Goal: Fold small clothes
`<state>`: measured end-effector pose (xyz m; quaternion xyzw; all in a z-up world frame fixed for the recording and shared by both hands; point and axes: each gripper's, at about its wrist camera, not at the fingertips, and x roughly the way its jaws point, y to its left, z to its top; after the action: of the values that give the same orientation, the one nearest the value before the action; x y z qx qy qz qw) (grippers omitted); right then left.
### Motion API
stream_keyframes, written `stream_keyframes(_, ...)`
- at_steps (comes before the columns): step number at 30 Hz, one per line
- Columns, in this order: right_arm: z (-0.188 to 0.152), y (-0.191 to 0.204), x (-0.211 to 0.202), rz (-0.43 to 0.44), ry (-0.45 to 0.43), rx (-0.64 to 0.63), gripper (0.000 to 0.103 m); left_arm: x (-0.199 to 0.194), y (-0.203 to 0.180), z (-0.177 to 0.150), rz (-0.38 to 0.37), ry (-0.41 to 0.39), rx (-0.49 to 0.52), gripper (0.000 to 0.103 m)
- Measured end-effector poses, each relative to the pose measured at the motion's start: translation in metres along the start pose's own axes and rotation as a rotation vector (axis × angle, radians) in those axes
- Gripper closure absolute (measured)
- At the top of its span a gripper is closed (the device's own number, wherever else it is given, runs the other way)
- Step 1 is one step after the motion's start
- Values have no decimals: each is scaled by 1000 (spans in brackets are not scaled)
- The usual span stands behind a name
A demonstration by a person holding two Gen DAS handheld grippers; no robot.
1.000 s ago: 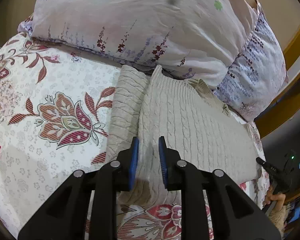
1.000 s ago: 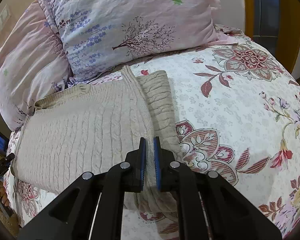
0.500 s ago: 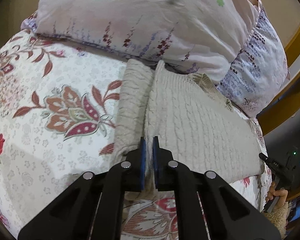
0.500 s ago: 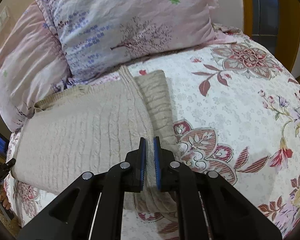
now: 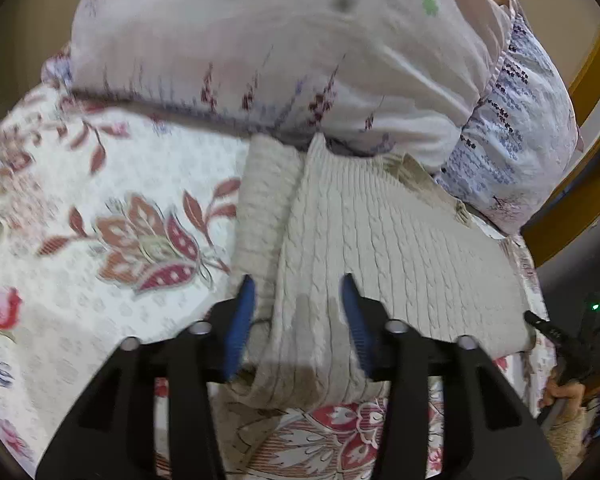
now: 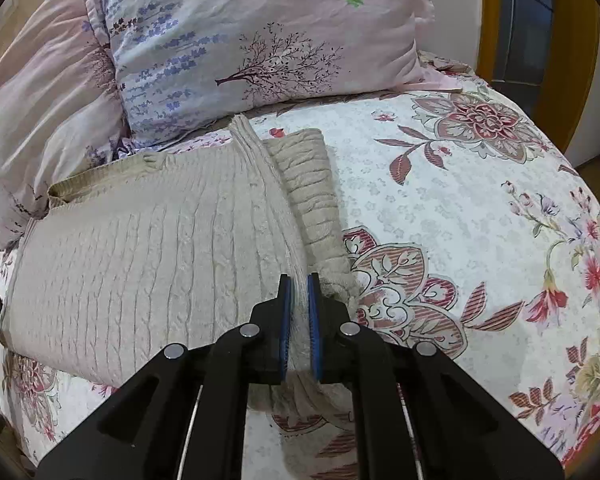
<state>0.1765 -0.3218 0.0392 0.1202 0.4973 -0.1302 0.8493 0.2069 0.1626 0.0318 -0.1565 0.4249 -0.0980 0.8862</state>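
A floral bedspread (image 6: 480, 208) is covered at its head by 2 pillows (image 6: 236, 40), with the beige cable-knit sweater (image 6: 140, 248) laid flat below them. The right gripper (image 6: 299, 312) is clamped on a raised sweater ridge. Only the left view shows the left gripper (image 5: 298, 316), jaws opening, astride unpinched knit.

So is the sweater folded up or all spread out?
Partly folded. The cable-knit sweater lies on the bedspread with one side flap doubled over its body, and the right gripper pinches that fold's ridge.
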Motion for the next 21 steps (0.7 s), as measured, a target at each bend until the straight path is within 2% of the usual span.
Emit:
stream_keyframes(2, 4, 5, -6, -17, -9, 0, 82, -4, -3, 3, 32, -25, 26, 42)
stream_keyframes(4, 9, 17, -17, -1, -52, -32, 60, -4, -3, 6, 47, -28, 29, 38)
stream_keyframes(5, 11, 29, -22, 24, -75, -65, 58, -3, -1, 8, 43, -23, 17, 37)
stream_keyframes(8, 13, 60, -23, 92, -77, -152, 58, 6, 8, 13, 10, 7, -46, 37)
stream_keyframes(12, 10, 107, -6, 172, -31, -253, 58, 17, 20, 17, -59, 42, -143, 37)
stream_keyframes(18, 9, 155, 20, 215, 10, -317, 58, 26, 37, 28, -119, 50, -263, 34)
stream_keyframes(21, 10, 168, 28, 200, 7, -344, 56, 33, 44, 32, -139, 60, -310, 34)
